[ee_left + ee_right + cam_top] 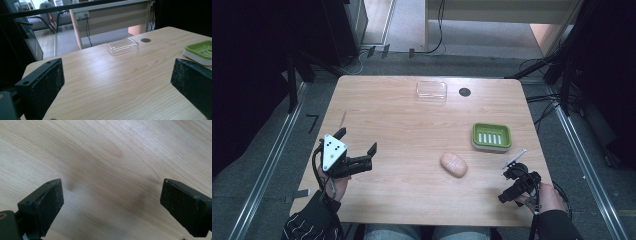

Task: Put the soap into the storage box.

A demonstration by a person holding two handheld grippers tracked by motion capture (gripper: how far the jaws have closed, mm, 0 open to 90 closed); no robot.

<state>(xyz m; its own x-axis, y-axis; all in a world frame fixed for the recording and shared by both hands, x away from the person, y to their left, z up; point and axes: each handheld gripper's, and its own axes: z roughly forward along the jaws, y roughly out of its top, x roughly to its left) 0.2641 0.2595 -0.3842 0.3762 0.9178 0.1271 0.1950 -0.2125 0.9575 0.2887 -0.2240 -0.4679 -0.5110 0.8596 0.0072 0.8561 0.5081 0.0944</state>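
While both pairs of jaws stand wide apart with nothing between them, no grip has yet been made. In the right gripper view only bare wood grain is seen between the 2 black pads, so the right gripper (515, 186) is judged empty and pointed down at the table (412, 125) near its front right corner. The left gripper (357, 150) is likewise held open and empty near the front left, aimed level across the tabletop twd the far side.

The soap (454, 164), a pale peach oval bar, lies flat on the wood, just left of and beyond the right gripper, apart from it, and near the green soap dish (491, 136), which sits a little farther back and to the right. A clear plastic lid (431, 91) rests well apart at the far edge, beside a small dark cable hole (464, 92).

The step in hand is judged to be a reach for the soap, prob. by the right gripper as the nearer 1. For a good grip, the jaws should be kept fully open, brought over the bar's short axis, and lowered until the pads flank its sides before closing; a smooth rounded bar could squirt out if pinched near an end.

No brand, label or legible writing can be made out on any item; the white dots on the left gripper's grey plate are markers, not text.
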